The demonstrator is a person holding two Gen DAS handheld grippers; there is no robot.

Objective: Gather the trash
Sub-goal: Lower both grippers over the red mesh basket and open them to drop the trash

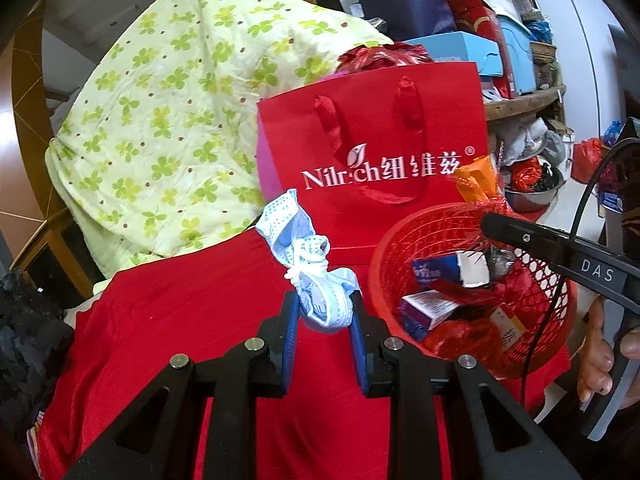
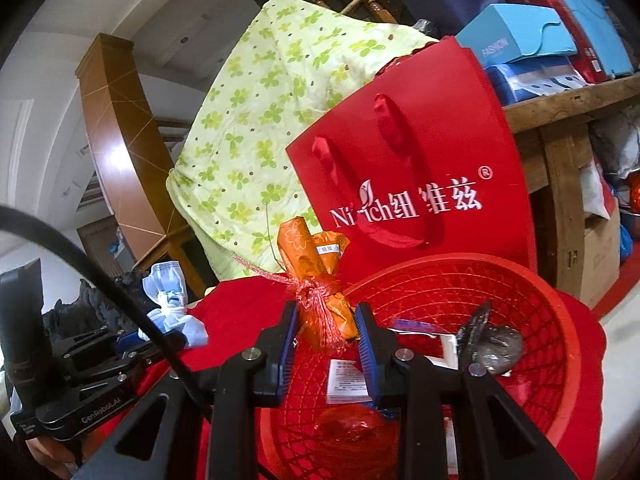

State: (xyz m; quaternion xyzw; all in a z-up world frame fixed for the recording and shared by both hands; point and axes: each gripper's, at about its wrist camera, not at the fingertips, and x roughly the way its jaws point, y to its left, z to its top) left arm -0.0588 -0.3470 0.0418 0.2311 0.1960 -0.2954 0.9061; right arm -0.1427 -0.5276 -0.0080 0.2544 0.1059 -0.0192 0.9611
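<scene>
My left gripper (image 1: 323, 312) is shut on a crumpled light-blue face mask (image 1: 308, 264) and holds it above the red cloth (image 1: 180, 320), left of the red mesh basket (image 1: 400, 248). My right gripper (image 2: 326, 320) is shut on an orange wrapper bundled in red netting (image 2: 320, 280), held over the near-left rim of the basket (image 2: 560, 304). The basket holds small boxes (image 1: 444, 272), red wrappers and a dark foil wad (image 2: 496, 344). The mask (image 2: 172, 304) and the left gripper (image 2: 96, 356) show at the left of the right wrist view.
A red paper gift bag (image 1: 380, 152) stands right behind the basket. A green clover quilt (image 1: 168, 120) is draped over a chair at the left. Blue boxes (image 2: 520, 32) and clutter sit on a wooden shelf at the right. A metal bowl (image 1: 532, 196) lies on the floor.
</scene>
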